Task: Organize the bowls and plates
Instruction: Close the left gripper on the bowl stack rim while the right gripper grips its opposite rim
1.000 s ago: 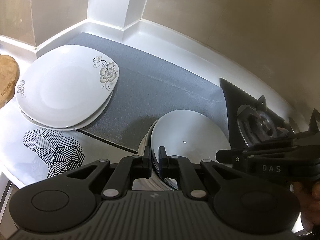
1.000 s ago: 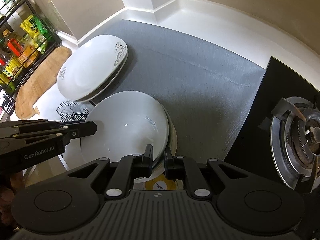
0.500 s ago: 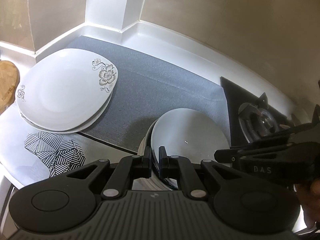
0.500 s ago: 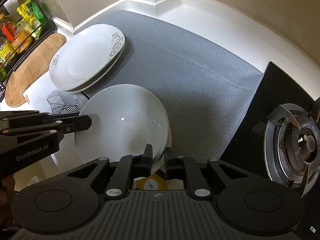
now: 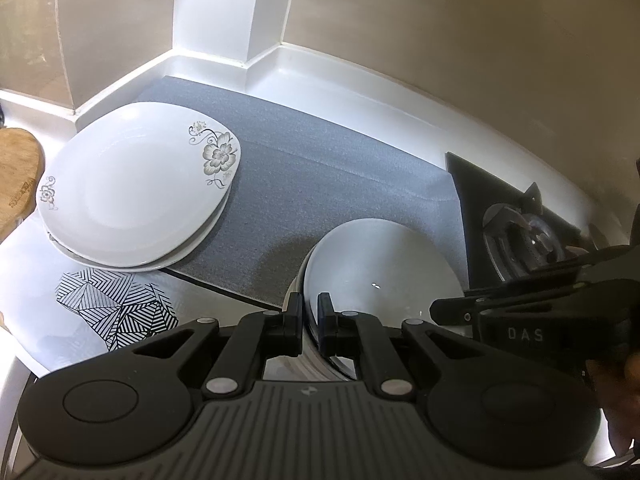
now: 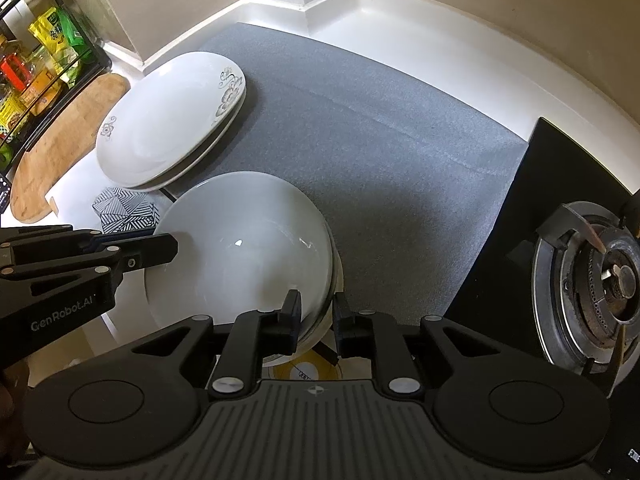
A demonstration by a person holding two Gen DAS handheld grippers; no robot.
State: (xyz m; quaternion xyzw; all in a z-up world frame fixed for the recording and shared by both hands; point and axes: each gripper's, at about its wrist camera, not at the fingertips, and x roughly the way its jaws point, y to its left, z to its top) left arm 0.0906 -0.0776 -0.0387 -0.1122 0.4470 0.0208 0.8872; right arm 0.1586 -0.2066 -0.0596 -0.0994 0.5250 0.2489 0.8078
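**A:** Right wrist view, starting with the round white bowl [image 6: 240, 256]: it sits at the near edge of the grey mat [image 6: 380, 132], nested on other round dishes whose rims peek out under its right side. How many are under it I can't tell.

**B:** And the tools?

**A:** The right tool [image 6: 316, 312] straddles the bowl's near right rim. Its jaws have just been opening, and there's a visible gap on the right side, so the rim is between them but not pinched. The left tool [image 5: 308, 314] is clamped tight on the bowl's left rim, you can see the edge running right between its fingers in the left wrist view.

**B:** What else is on the worktop [image 6: 420, 20]?

**A:** A stack of squarish white plates with grey flower prints [image 6: 172, 120] sits at the mat's far left, apart from the bowl. Just in front of it there's a black-and-white geometric patterned thing [image 6: 124, 210], then a wooden board [image 6: 64, 140] and a rack of packets [image 6: 36, 56] further left. A gas burner [image 6: 600, 276] sits off to the right on black glass.
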